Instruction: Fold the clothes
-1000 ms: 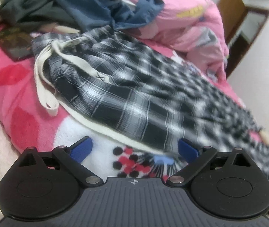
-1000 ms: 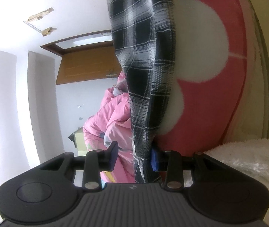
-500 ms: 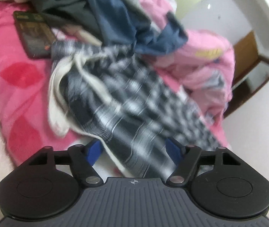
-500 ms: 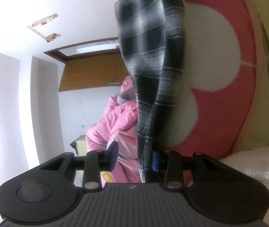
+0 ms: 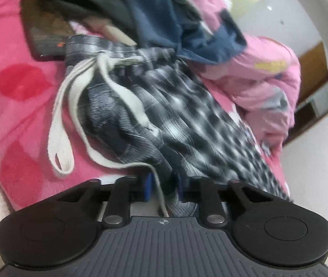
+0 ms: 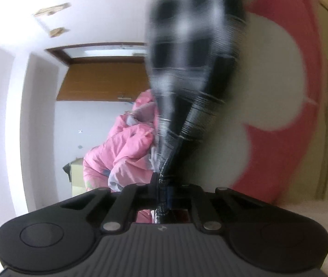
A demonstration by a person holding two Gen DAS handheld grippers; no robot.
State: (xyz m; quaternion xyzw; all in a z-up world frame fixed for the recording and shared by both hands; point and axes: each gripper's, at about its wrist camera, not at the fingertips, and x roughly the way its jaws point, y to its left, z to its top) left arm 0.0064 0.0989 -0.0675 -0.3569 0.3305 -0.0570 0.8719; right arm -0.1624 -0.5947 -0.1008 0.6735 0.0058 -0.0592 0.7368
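Both grippers are pinching the plaid pants (image 5: 187, 115), which are lying on the pink blanket (image 5: 13, 87): left gripper (image 5: 164, 187) near the white drawstring (image 5: 76, 106), right gripper (image 6: 164, 191) clamping bunched fabric. The loose drawstring is probably risking tangling inside the fold

No legible text, brand or number anywhere; yellow marks on the pink quilt (image 5: 270, 64) and an orange speck on the dark flat object (image 5: 46, 37) are too blurred to read.
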